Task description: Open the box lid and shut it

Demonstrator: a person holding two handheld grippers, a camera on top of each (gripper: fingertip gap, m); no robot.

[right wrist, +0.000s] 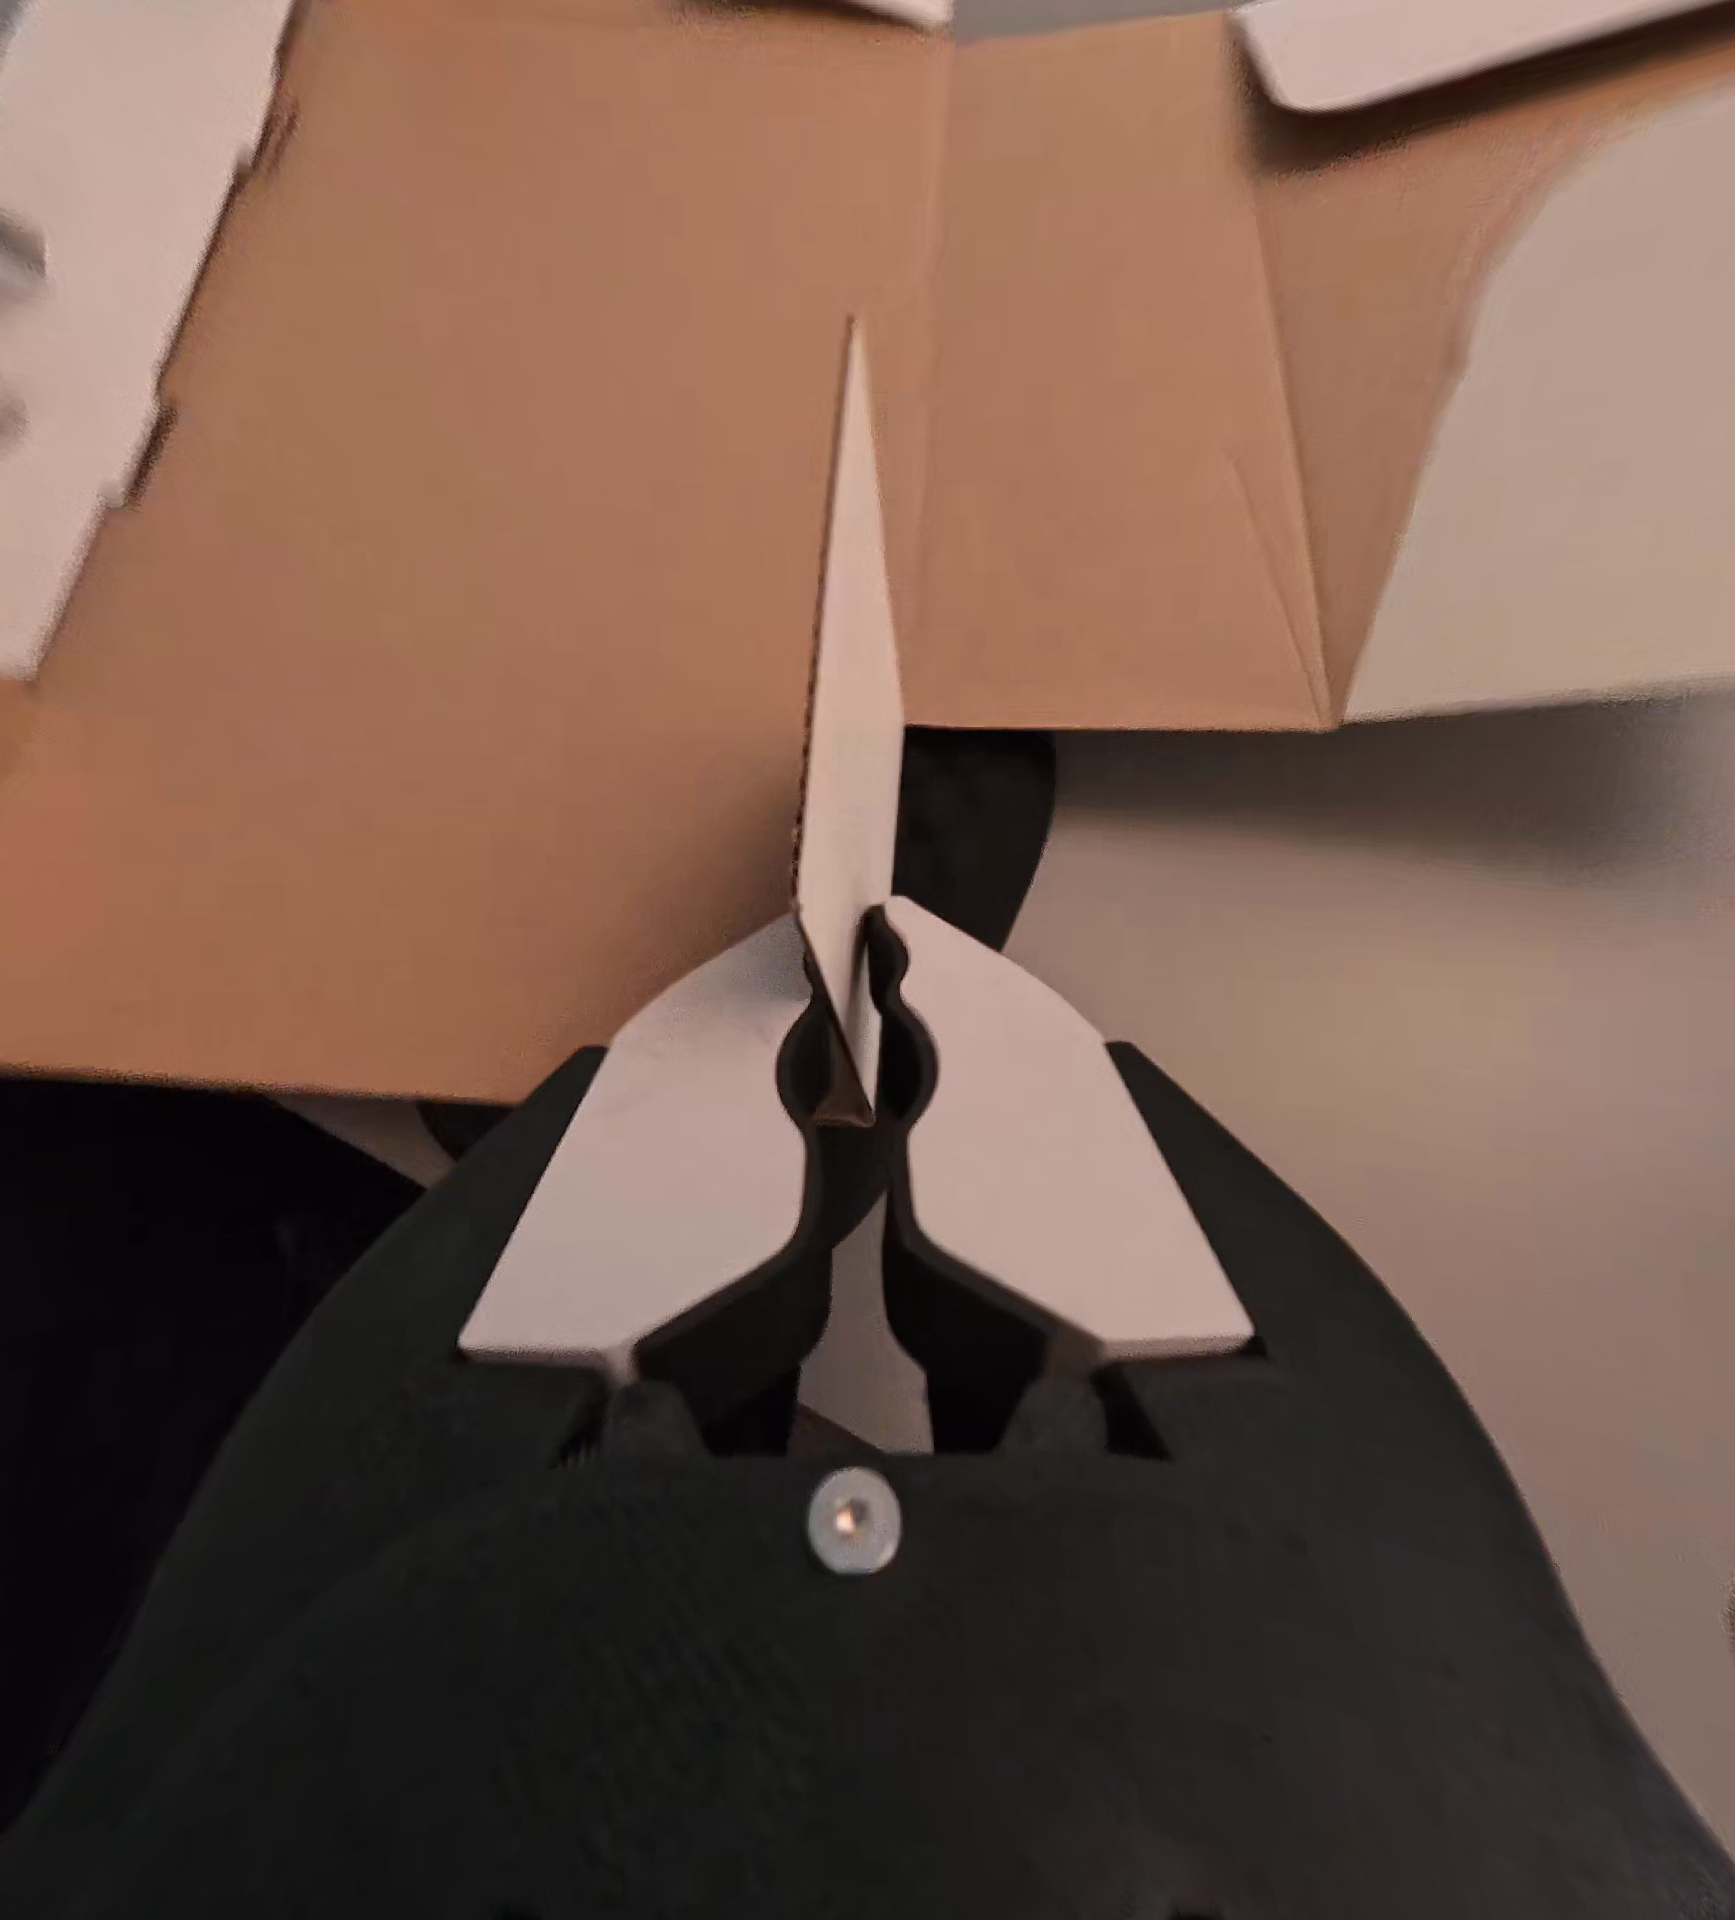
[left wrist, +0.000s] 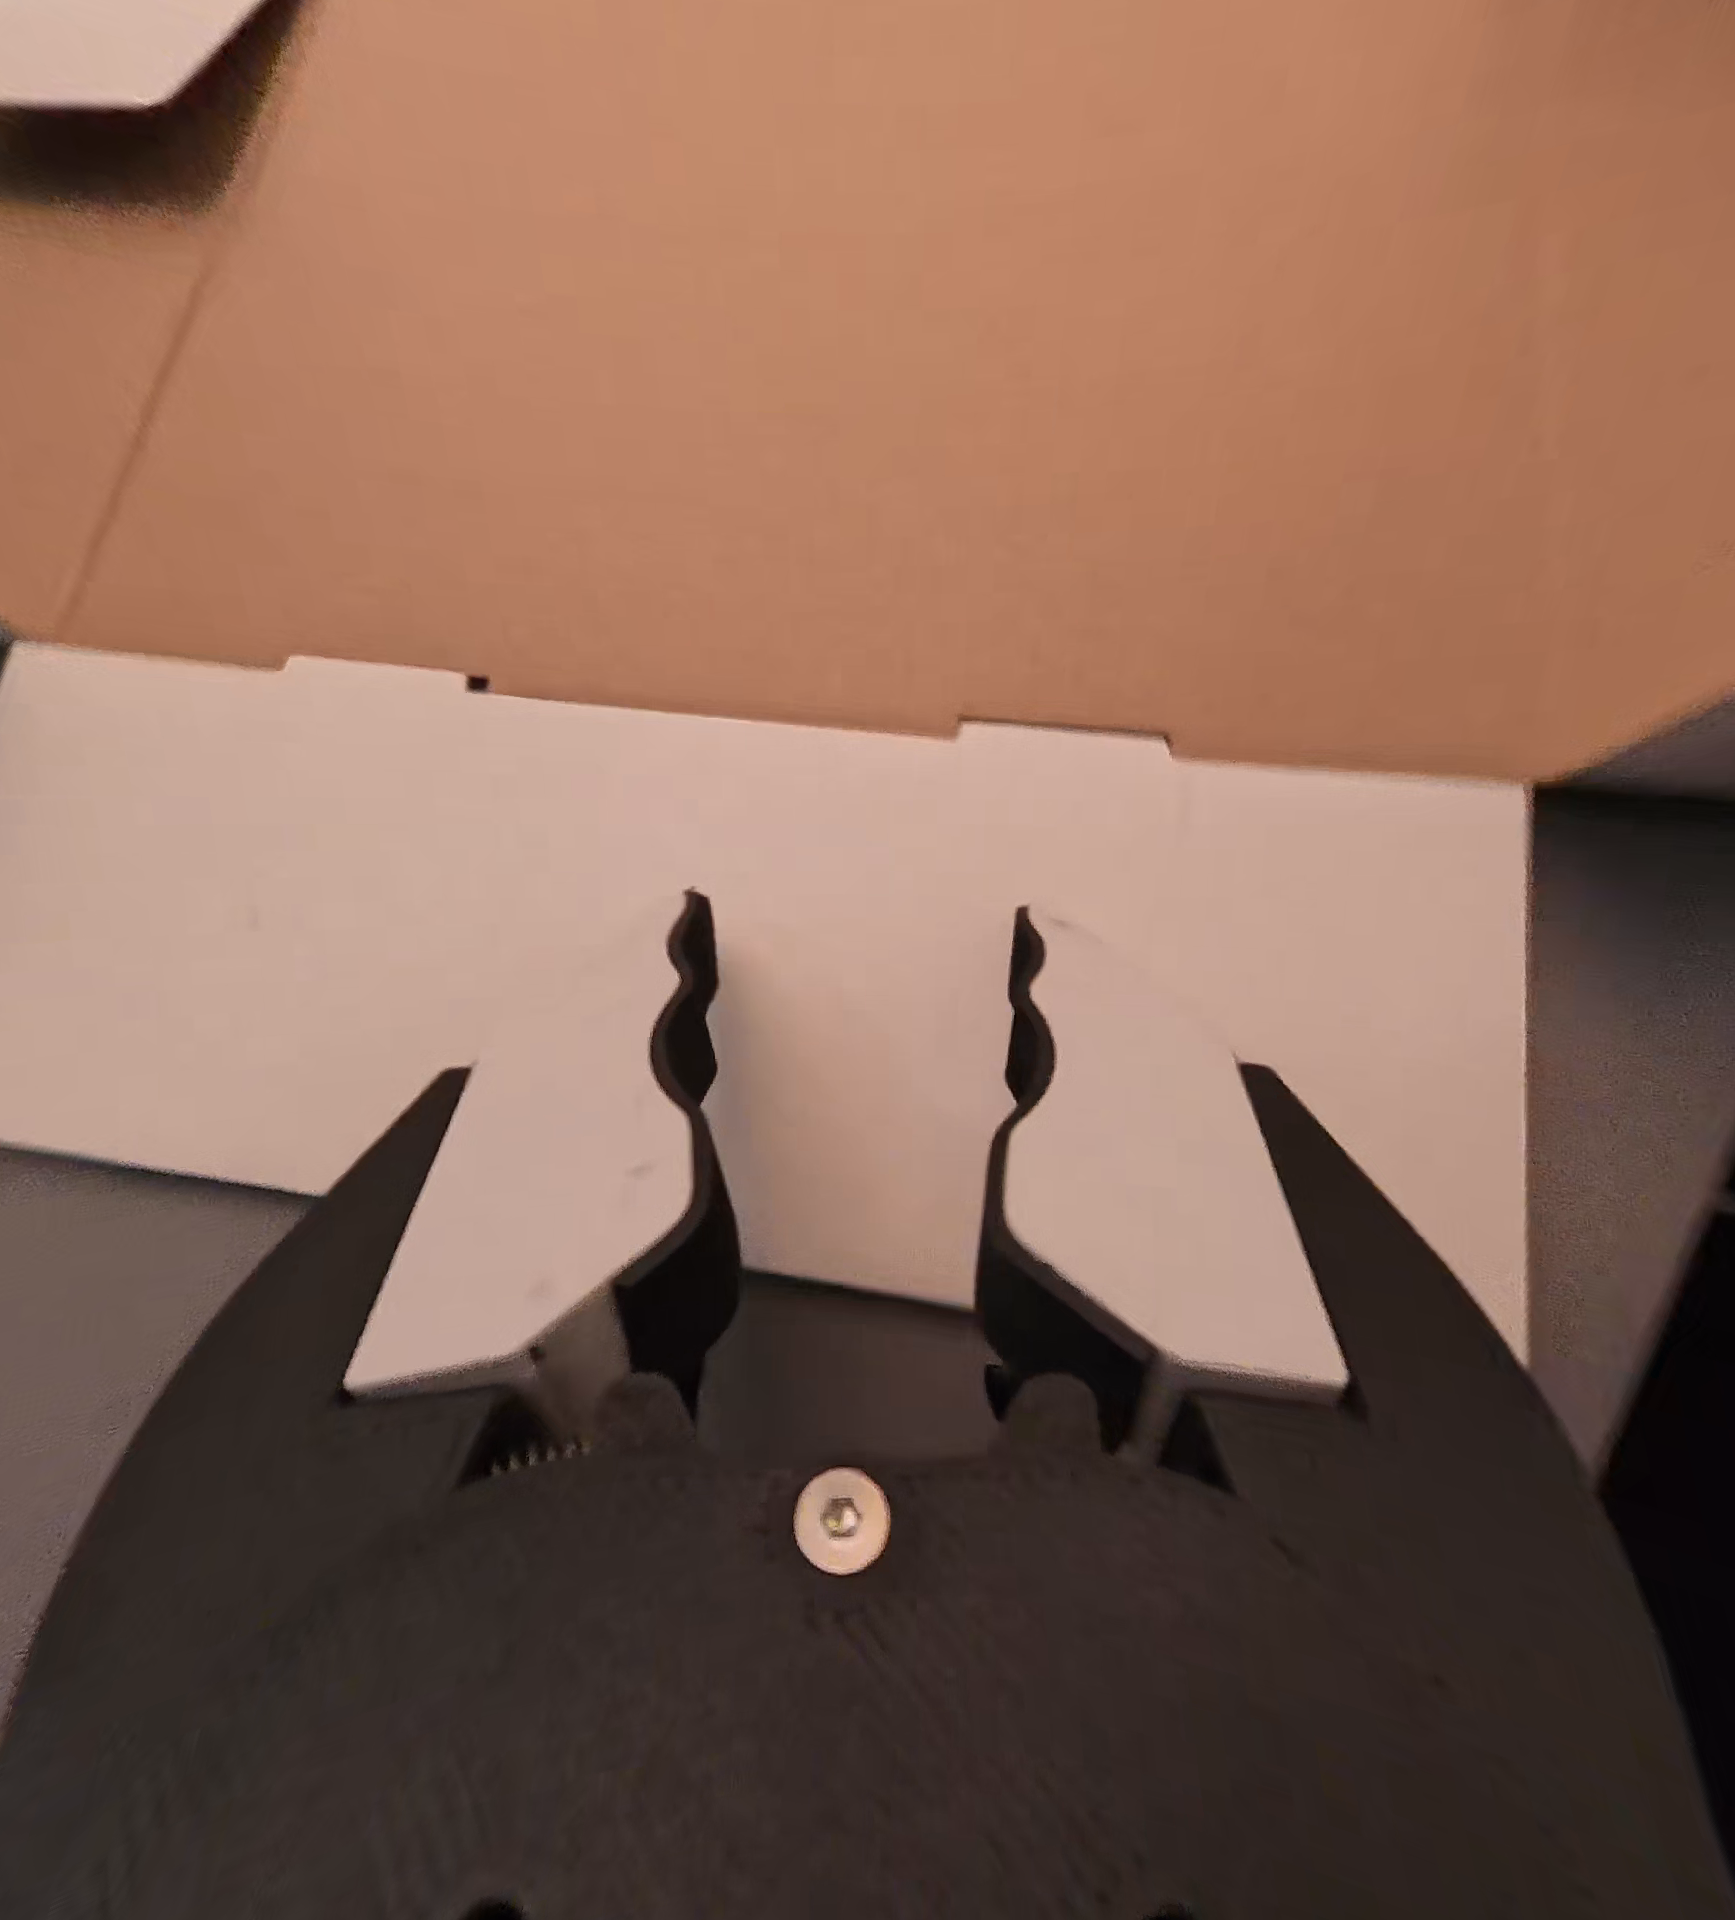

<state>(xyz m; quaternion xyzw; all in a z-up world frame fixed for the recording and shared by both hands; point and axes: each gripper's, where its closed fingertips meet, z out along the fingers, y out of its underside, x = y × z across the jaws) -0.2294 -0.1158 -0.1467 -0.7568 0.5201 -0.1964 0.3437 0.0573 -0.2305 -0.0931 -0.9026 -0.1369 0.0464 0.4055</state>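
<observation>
Pinching the raised box lid (right wrist: 855,665), right gripper (right wrist: 847,966) jaws closed.

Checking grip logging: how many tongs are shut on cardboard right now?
1. The right tongs pinch the lid's flap edge-on. The left tongs are open in front of the box, holding nothing.

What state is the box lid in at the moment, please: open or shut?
Open: the lid is raised, brown underside showing above the white box. The right gripper pinches its flap.
</observation>
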